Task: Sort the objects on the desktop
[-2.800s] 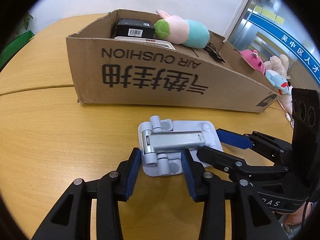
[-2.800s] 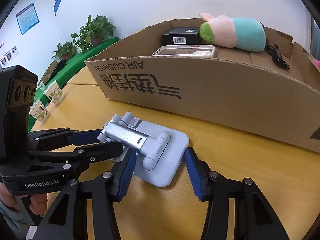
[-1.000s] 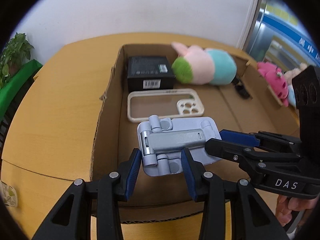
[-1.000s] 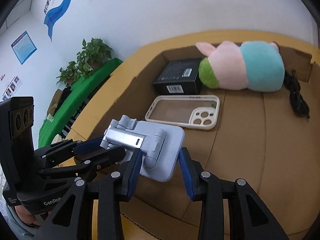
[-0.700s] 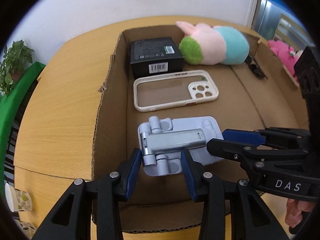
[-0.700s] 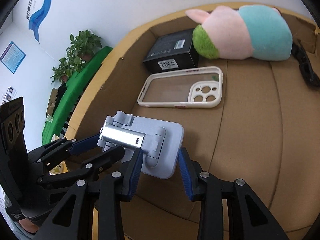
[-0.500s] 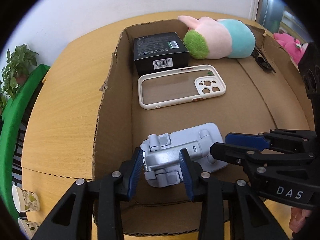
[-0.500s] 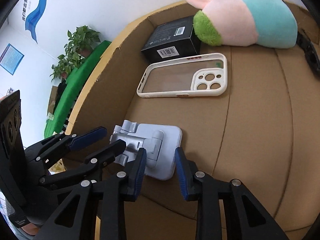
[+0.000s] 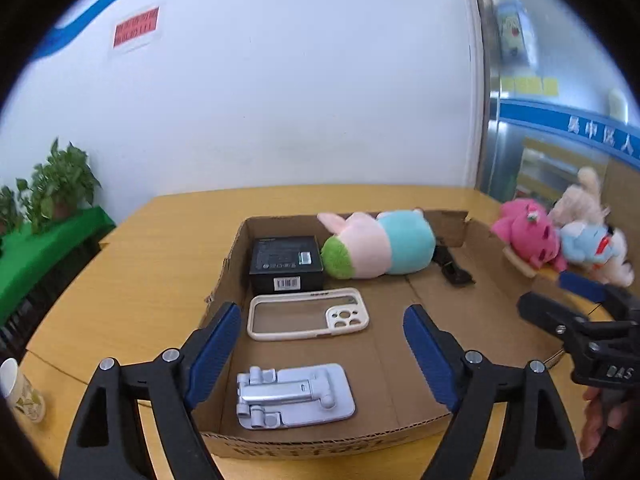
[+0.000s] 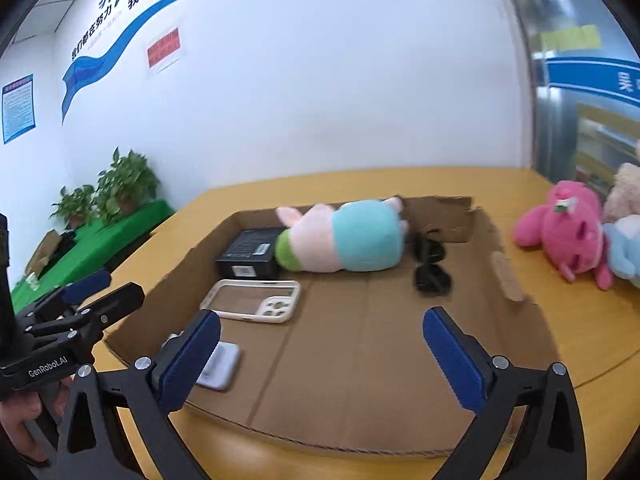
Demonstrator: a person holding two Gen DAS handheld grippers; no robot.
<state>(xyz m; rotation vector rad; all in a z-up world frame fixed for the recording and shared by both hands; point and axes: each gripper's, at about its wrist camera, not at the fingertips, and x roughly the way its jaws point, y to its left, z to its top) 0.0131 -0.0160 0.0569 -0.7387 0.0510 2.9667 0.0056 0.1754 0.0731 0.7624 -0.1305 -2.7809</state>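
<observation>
A light-blue folding phone stand lies flat on the floor of the cardboard box, near its front left corner; in the right wrist view my left finger partly hides it. My left gripper is wide open and empty, above and behind the stand. My right gripper is wide open and empty over the box's front. The box also holds a white phone case, a black carton, a pink-and-teal plush and black sunglasses.
Pink, beige and pale-blue plush toys lie on the wooden table right of the box. A paper cup stands at the table's left edge. Potted plants on a green surface stand beyond the table at the left.
Both grippers let go of the phone stand, opened wide and drew up and back. The stand now lies in the box.
</observation>
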